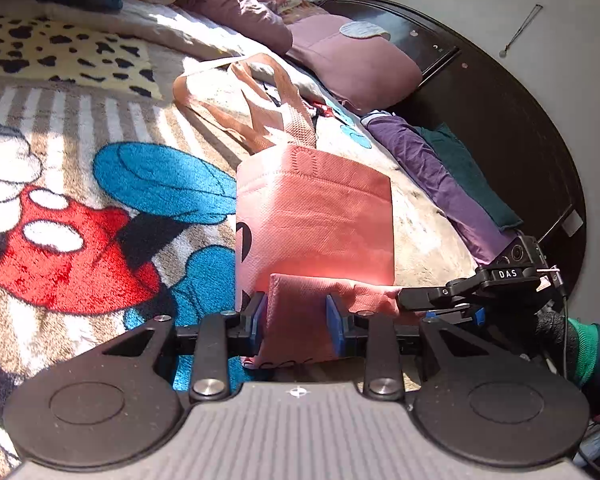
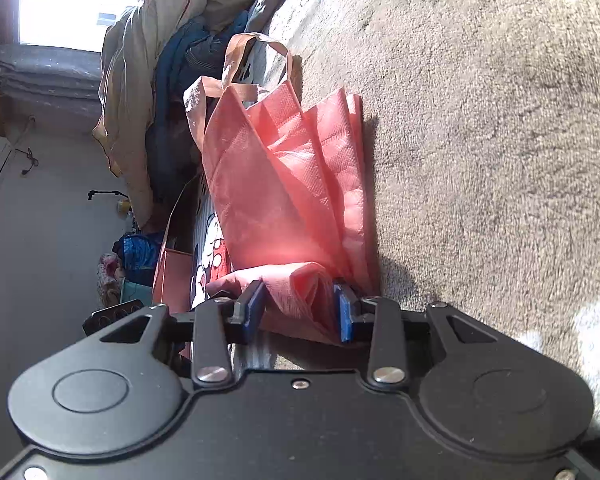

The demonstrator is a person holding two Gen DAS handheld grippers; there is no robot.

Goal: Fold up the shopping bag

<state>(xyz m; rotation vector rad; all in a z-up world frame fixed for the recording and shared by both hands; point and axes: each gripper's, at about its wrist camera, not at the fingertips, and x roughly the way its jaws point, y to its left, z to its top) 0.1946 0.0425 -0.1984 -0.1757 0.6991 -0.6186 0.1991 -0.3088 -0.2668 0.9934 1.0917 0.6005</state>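
Left gripper point(image 1: 298, 320) is clamped on the bottom hem of the pink shopping bag point(image 1: 316, 220), fabric bunched between both blue pads, near the bag's left corner. Right gripper point(image 2: 300, 312) is clenched on the same hem at the other corner; in the left wrist view it comes in from the right, tips on the folded edge. Both hands sit about equally close, at the bag's bottom end. From there the bag runs straight away from both grippers: long axis bottom to top, handles point(image 1: 260, 96) at the far end, lying loose on the cartoon-print blanket point(image 1: 80, 200) on the bed. The bottom edge looks already rolled up over the body, so my guess is the next move carries that hem forward along the long axis toward the handles. Hard to read: right wrist view is rolled sideways, side gussets splay open and layer count isn't clear. The bag's underside and how much hem sits behind the pads are hidden. The bag's print is mostly cut off.
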